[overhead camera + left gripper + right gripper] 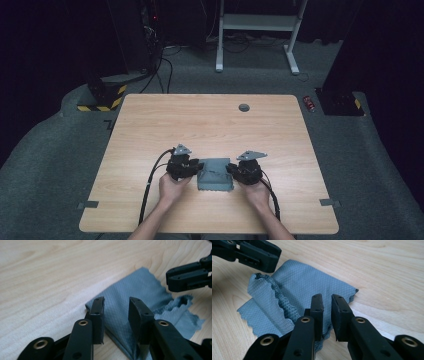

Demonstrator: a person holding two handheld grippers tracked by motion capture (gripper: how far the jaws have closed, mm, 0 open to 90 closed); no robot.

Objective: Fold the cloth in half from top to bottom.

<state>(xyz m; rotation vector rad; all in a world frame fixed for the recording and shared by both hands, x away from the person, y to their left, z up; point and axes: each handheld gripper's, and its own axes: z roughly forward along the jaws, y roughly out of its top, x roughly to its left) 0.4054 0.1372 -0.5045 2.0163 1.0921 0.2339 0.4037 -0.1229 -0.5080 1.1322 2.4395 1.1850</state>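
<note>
— Black plastic, both of them: the left tool (116, 308) stood with its jaws parted over a raised fold of the grey-blue cloth (140, 290), pads clear of the fabric. Let go, or about to pinch?

— I could not tell which. The right tool (327, 306) had only a narrow gap between its jaws, the cloth's near edge under them, nothing clamped as far as I saw.

— Why one at each side?

— Probably to fold or spread it; the cloth lay rumpled near the front of the wooden surface (210, 120), between the hands.

— Anything in the way?

— No. A round grommet (244, 107) sat well apart at the far edge.
</note>
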